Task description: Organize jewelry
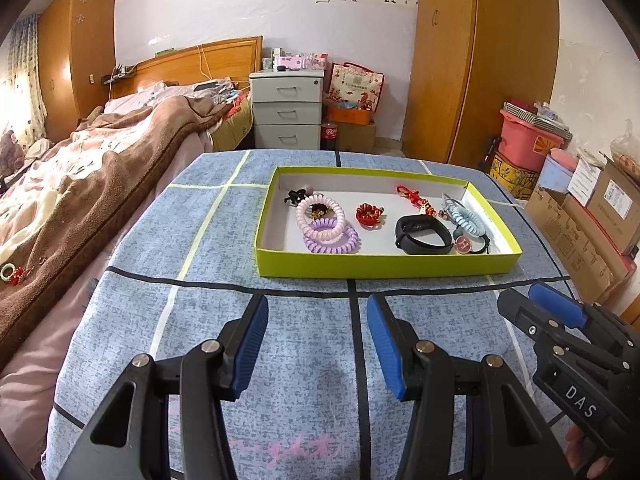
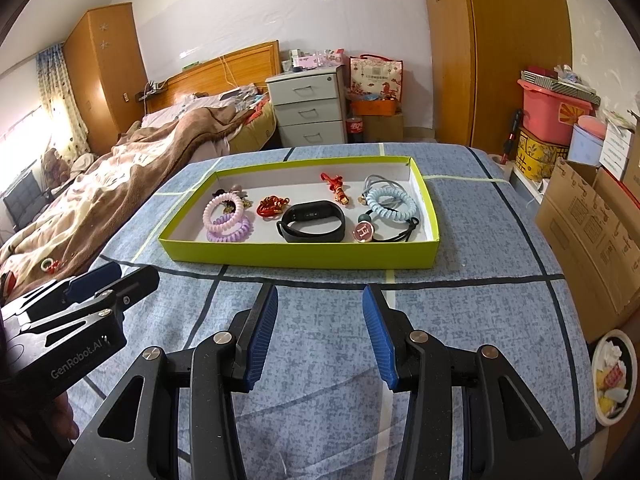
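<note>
While both my tools hover over the blue cloth (image 1: 280, 320), my left gripper (image 1: 318, 340) gapes empty; the green tray (image 2: 280, 257) of jewelry lies ahead of it, and my right gripper (image 2: 320, 336) gapes empty too

green tray (image 2: 296, 258): flat on blue cloth | inside: coil ties (image 2: 228, 220), black band (image 2: 312, 222), red charms (image 2: 272, 206)

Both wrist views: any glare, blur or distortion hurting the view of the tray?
Left wrist: sharp; the tray is evenly lit, the window blows out at the left edge, and fisheye bends the wardrobe. Right wrist: also sharp; window glare stays far left, the tray is unshadowed, and the corners go black.
</note>
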Demonstrator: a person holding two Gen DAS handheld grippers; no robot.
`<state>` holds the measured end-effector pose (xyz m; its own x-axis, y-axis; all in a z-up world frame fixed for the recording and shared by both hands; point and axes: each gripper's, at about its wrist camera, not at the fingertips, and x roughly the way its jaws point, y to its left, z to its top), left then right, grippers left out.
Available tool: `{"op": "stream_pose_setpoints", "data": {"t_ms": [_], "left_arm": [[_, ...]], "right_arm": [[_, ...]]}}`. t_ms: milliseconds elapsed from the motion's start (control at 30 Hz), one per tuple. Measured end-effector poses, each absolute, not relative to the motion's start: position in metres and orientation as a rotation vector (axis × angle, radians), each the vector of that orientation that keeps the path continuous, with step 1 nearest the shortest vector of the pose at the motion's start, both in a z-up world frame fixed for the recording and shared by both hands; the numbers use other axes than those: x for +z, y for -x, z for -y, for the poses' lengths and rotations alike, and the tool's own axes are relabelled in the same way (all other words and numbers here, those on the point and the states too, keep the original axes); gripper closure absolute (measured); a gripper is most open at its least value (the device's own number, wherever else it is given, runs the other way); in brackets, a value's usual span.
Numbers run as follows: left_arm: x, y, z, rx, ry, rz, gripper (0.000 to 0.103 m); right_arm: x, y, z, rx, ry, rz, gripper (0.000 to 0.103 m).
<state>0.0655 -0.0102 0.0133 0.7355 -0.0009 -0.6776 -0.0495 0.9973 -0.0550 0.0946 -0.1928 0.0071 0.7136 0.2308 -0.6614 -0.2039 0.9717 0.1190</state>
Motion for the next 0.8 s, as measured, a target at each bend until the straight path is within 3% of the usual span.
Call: {"op": "stream_pose_setpoints", "data": {"t_ms": [800], "left_arm": [[0.0121, -0.0658, 0.0109, 0.022, 0.071, -0.745, 0.050]], "right_arm": [[0.0076, -0.0950, 0.1927, 0.237, -0.038, -0.741, 0.058]]}}
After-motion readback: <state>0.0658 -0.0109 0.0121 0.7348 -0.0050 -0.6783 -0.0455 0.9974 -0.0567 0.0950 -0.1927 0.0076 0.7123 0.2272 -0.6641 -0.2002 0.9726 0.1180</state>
